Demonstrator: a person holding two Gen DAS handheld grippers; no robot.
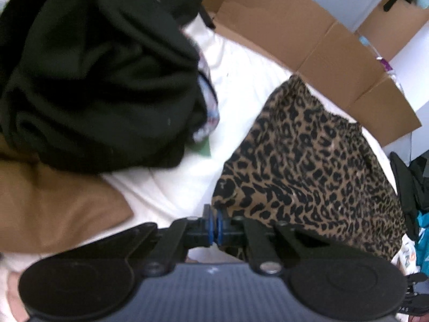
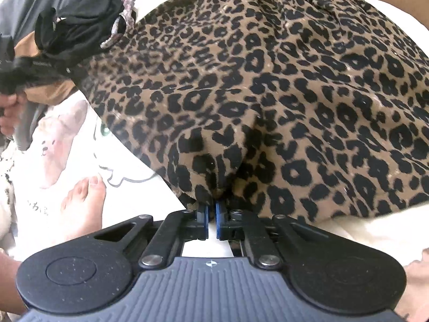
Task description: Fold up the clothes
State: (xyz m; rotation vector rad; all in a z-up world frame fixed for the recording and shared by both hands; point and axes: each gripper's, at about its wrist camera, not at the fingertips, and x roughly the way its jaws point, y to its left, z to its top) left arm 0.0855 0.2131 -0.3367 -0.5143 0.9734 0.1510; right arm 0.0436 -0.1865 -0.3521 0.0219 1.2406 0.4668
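Leopard-print garment (image 2: 268, 94) lies spread on the white bedding (image 1: 236, 80), beside a heap of black clothes (image 1: 93, 80) and in front of open cardboard boxes (image 1: 308, 40). Right gripper (image 2: 211, 209): jaws closed on the garment's near hem, cloth bunched at the blue pads. Left gripper (image 1: 214, 225): jaws closed at the garment's near-left edge; whether cloth is caught between the pads cannot be told.

Left gripper (image 1: 214, 224): black linkage arms, blue pads, silver pivot screws, ribbed grey body, round black side discs. Right gripper (image 2: 211, 214): identical build. Bare foot (image 2: 83, 206), unshod.
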